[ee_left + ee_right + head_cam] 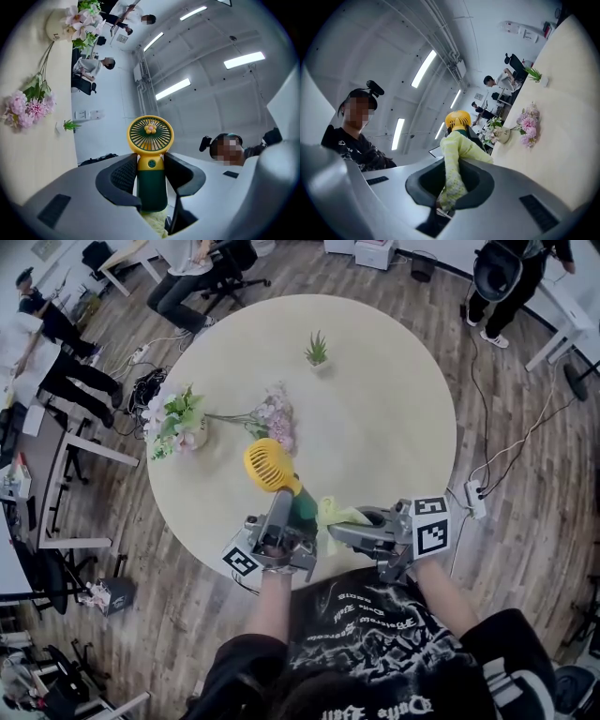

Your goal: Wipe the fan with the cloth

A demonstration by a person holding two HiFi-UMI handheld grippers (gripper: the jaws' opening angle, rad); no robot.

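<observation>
L tongs (pixel 151 174) clamp fan (pixel 150 133) handle, R tongs (pixel 452 177) pinch cloth (pixel 457 150) just beside it.

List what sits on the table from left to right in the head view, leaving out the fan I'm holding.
Bouquet in the white vase → pink flower cluster lying on the tabletop → small potted plant.
</observation>
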